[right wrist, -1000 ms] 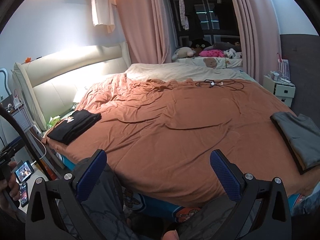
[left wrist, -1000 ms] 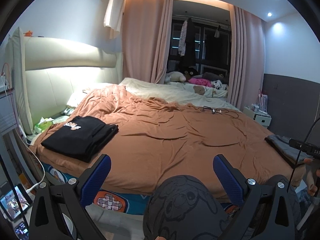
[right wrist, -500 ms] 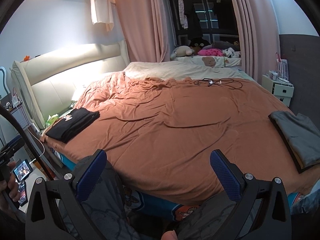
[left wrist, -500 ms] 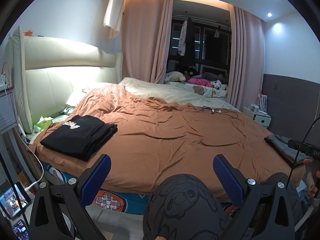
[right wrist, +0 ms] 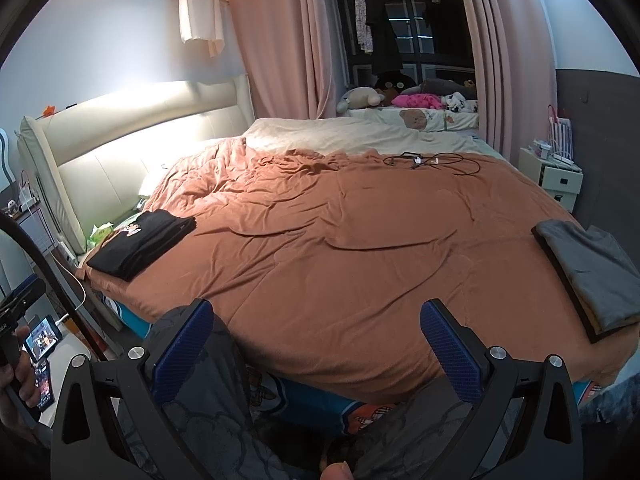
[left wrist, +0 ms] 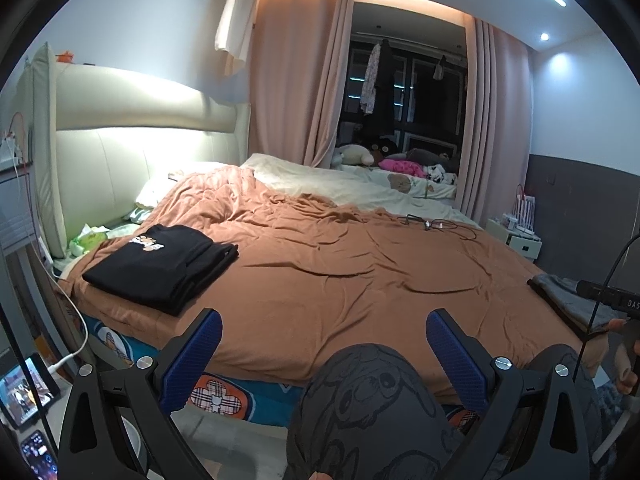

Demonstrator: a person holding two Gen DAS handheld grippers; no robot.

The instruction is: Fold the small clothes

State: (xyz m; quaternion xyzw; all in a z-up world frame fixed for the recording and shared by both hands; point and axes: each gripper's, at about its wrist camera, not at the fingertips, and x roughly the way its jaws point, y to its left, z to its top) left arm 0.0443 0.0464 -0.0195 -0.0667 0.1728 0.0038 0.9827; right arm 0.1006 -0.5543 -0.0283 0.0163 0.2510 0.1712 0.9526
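A folded black garment with a small cartoon print point(left wrist: 162, 266) point(right wrist: 142, 242) lies on the bed's near left corner. A folded grey garment point(right wrist: 588, 270) point(left wrist: 566, 298) rests on the bed's right edge. Both lie on the rust-orange duvet point(left wrist: 352, 280) point(right wrist: 360, 240). My left gripper point(left wrist: 323, 346) hangs open in front of the bed's near edge, above a knee in dark printed trousers point(left wrist: 360, 408). My right gripper point(right wrist: 316, 338) is open too, held before the same edge, with nothing between its fingers.
A black cable point(right wrist: 432, 159) lies at the far side of the duvet. A cream headboard point(left wrist: 132, 160) stands at the left, a white nightstand point(right wrist: 558, 176) at the right. A phone on a charger point(left wrist: 26, 390) sits on the floor at left. Soft toys point(right wrist: 404, 98) fill the window ledge.
Both views have drifted very slightly; the folded clothes and the open grippers stay where they were.
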